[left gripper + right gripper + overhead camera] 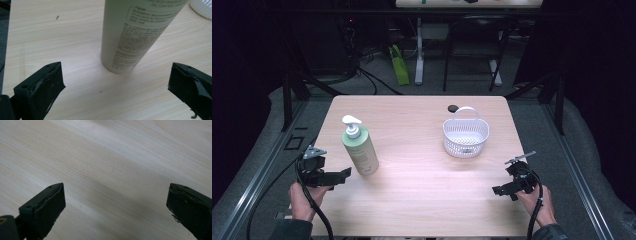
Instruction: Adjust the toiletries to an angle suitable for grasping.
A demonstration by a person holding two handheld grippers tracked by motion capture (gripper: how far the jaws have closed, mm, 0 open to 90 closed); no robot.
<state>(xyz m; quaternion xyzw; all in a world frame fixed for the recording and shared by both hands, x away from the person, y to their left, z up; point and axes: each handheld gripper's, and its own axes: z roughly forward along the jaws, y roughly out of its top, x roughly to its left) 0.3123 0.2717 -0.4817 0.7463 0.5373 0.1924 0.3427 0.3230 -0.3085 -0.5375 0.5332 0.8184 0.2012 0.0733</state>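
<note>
A pale green pump bottle [359, 147] with a white pump head stands upright on the left half of the wooden table [417, 200]. My left gripper [343, 175] is open just to the left of its base, not touching it; in the left gripper view the bottle [135, 32] rises ahead between the spread jaws of that gripper [115, 85]. A white perforated basket [465, 135] with a handle sits right of centre, empty. My right gripper [498, 190] is open near the front right corner; the right gripper view has this gripper [115, 207] over bare wood.
A small black disc [453, 107] lies behind the basket. Beyond the table's far edge are desk legs, cables and a green object [399, 65] on the floor. A corner of the basket [202, 7] appears at the top right of the left gripper view.
</note>
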